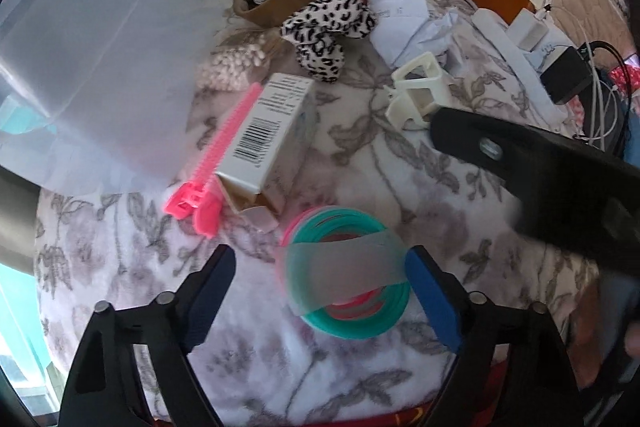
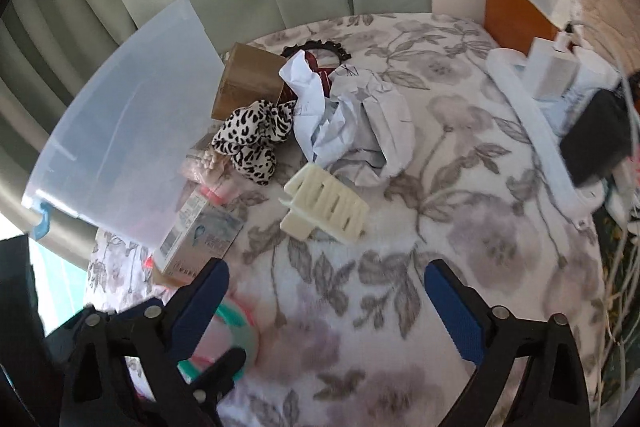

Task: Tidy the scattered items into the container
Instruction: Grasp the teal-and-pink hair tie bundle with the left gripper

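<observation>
The clear plastic container [image 1: 100, 67] stands at the far left of the floral blanket [image 1: 380, 163], beside the small carton [image 1: 272, 131]. Your left gripper [image 1: 320, 291] hangs spread around the banded teal and pink rings [image 1: 348, 275], not pinching them. Your right gripper [image 2: 326, 307] is released over bare blanket. You're at the pick-up: close squarely across the stack.

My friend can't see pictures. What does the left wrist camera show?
The open left gripper hangs over a bundle of teal and pink rings on a flowery blanket. Behind lie a small box, a pink clip and a clear plastic container.
</observation>
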### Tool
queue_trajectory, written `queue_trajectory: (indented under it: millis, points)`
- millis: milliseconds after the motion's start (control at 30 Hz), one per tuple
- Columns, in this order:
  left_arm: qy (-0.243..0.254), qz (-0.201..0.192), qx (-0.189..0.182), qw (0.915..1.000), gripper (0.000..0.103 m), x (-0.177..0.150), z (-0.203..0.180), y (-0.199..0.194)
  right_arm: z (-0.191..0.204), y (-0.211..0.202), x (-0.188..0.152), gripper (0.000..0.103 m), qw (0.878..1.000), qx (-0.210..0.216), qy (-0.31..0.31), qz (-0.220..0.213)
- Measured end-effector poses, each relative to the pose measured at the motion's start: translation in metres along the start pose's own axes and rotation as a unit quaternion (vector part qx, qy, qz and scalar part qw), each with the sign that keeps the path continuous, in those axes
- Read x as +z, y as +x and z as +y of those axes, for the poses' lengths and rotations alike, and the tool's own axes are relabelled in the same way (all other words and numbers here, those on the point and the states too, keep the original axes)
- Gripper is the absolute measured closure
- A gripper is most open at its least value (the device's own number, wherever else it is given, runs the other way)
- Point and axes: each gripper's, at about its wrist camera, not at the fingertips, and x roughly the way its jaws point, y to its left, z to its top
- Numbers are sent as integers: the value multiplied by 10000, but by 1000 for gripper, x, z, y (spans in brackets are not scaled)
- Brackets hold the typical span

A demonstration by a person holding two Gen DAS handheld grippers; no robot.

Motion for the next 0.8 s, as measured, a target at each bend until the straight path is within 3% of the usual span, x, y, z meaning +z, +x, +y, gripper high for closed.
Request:
queue_trajectory:
  millis: [233, 300, 433, 500, 633, 800]
  points:
    - [83, 208, -306, 9993, 23, 13, 1, -2, -5, 28, 18, 15, 9999, 12, 22, 158]
    - [90, 255, -375, 9989, 24, 17, 2, -2, -6, 34, 21, 22, 9998, 9, 13, 211]
    - [43, 254, -640, 9976, 42, 29, 8, -10, -8, 43, 25, 39, 9995, 43, 14, 300]
    - [67, 254, -767, 9967, 50, 35, 10, -14, -8, 44, 25, 52, 9994, 104, 5, 320]
    - [53, 261, -949, 9951, 62, 47, 18, -23, -10, 43, 23, 59, 9994, 171, 73, 285]
    - [-40, 240, -1030, 9944, 69, 63, 35, -36, -11, 35, 21, 72, 9992, 280, 214, 183]
